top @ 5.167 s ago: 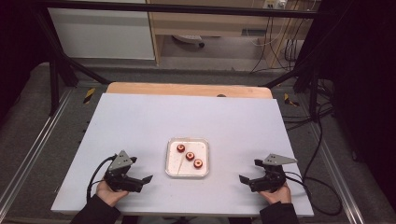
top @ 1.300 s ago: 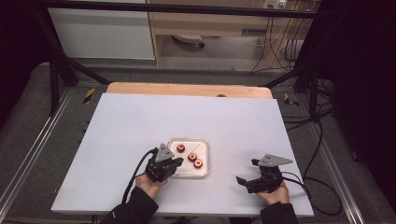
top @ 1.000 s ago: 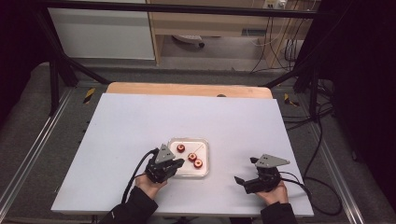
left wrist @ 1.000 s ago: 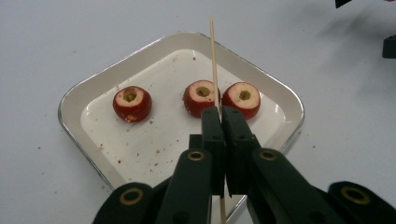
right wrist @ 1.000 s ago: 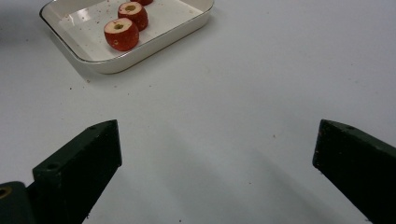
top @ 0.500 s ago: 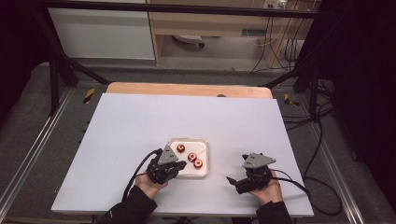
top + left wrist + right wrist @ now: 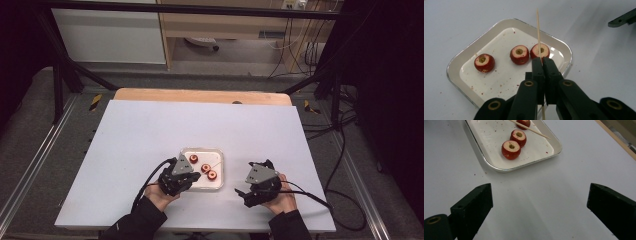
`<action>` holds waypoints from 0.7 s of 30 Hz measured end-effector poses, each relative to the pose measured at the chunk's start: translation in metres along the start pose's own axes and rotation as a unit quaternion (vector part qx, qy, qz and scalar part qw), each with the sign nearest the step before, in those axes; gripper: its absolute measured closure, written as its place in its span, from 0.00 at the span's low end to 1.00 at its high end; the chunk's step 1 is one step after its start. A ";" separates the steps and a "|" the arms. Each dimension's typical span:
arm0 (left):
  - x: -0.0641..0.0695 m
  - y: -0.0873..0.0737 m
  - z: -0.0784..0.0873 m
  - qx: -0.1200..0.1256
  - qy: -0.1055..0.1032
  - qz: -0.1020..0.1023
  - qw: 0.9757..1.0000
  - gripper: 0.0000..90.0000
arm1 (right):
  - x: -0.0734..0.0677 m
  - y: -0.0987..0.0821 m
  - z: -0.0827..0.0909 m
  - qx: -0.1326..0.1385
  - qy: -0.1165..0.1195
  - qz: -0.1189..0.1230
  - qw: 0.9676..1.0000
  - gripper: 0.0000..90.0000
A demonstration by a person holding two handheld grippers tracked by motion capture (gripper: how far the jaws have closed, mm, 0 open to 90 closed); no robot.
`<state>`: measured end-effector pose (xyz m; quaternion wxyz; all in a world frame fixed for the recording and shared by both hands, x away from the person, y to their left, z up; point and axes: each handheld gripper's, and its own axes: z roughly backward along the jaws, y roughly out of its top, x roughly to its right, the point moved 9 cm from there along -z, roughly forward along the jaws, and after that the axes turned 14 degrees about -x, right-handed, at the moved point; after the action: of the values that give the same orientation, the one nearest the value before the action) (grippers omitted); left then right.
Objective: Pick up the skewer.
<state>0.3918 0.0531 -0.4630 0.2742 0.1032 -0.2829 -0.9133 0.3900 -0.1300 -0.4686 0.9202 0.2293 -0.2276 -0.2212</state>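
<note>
**Q:** Skewer first, please: what does it look like?

**A:** Skewer (image 7: 538,35) is a thin, pale wooden stick, straight and bare. In the left gripper view it runs up from between the black jaws and out over the tray.

**Q:** How does the left gripper (image 7: 541,61) stand?

**A:** Its jaws are pressed together, pinching the skewer near its lower end. In the high view this gripper (image 7: 186,181) sits at the tray's near left corner, in the person's left hand.

**Q:** What lies just past the jaws?

**A:** A white tray (image 7: 466,56) with rounded corners, speckled with red crumbs. Three red fruit pieces rest in it in a row, each with a pale cut top and a cored hole. The nearest fruit piece (image 7: 541,51) lies directly behind the skewer, just beyond the jaw tips. Whether the stick touches it, I cannot tell.

**Q:** And the right gripper (image 7: 539,202)?

**A:** Its jaws are spread wide with only bare white table (image 7: 564,170) between them; they have just been closing slightly. The tray (image 7: 496,167) lies beyond them, well apart, with the skewer (image 7: 530,129) slanting across its far end.
</note>
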 end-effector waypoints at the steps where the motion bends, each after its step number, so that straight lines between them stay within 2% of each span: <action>1: 0.001 0.001 0.000 -0.001 -0.001 -0.002 1.000 0.98 | -0.001 0.001 0.000 0.000 -0.002 0.007 1.000 0.10; 4: 0.005 0.004 -0.002 -0.009 -0.005 -0.013 1.000 0.98 | -0.003 0.005 -0.001 -0.004 -0.004 0.019 1.000 0.12; 8: 0.009 0.008 -0.003 -0.012 -0.010 -0.023 1.000 0.98 | -0.005 0.008 -0.002 -0.015 -0.019 0.046 0.999 0.17; 10: 0.014 0.012 -0.004 -0.017 -0.013 -0.034 0.999 0.98 | -0.007 0.009 -0.002 -0.017 -0.025 0.062 0.998 0.20; 16: 0.020 0.017 -0.008 -0.024 -0.021 -0.046 0.998 0.98 | -0.010 0.011 -0.003 -0.026 -0.039 0.098 0.994 0.28; 21: 0.023 0.020 -0.010 -0.030 -0.026 -0.054 0.998 0.98 | -0.013 0.013 -0.003 -0.023 -0.045 0.122 0.991 0.35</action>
<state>0.3852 0.0218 -0.4605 0.2198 0.0863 -0.2563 -0.9373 0.3851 -0.1120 -0.4678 0.9339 0.1687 -0.2903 -0.1230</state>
